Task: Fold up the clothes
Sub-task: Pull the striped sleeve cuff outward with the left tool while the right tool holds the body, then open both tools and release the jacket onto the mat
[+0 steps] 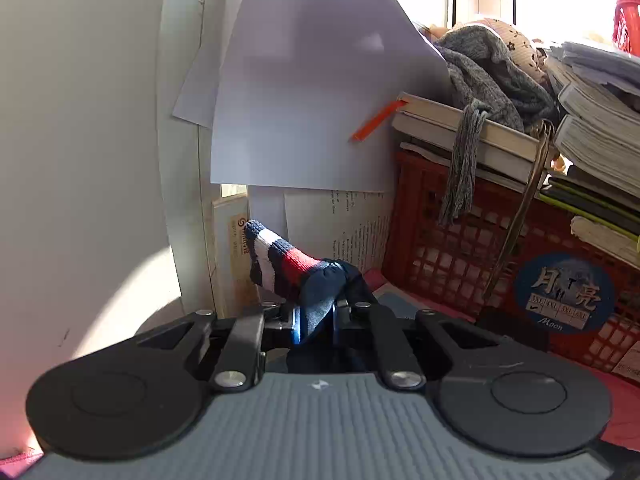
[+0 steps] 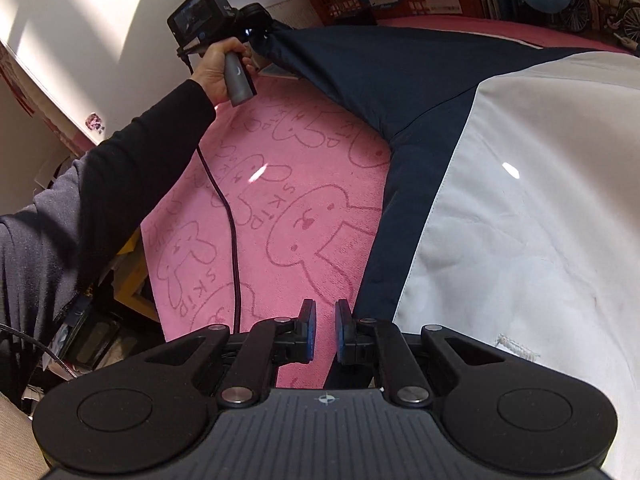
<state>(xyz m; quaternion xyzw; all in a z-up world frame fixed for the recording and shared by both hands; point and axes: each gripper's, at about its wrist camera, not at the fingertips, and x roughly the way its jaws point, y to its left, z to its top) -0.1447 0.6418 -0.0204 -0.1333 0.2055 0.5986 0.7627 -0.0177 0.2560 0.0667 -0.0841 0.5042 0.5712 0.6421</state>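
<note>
A navy and white jacket lies spread on a pink towel. Its navy sleeve stretches up to the far left. My left gripper is shut on the sleeve's end, and the striped navy, white and red cuff sticks out past the fingers. The left gripper also shows in the right wrist view, held in a hand above the towel. My right gripper hovers over the towel beside the jacket's navy side panel, its jaws slightly apart and holding nothing.
A red crate stacked with books and a grey knit scarf stands at the back. White paper sheets lean on the wall. A black cable trails across the towel.
</note>
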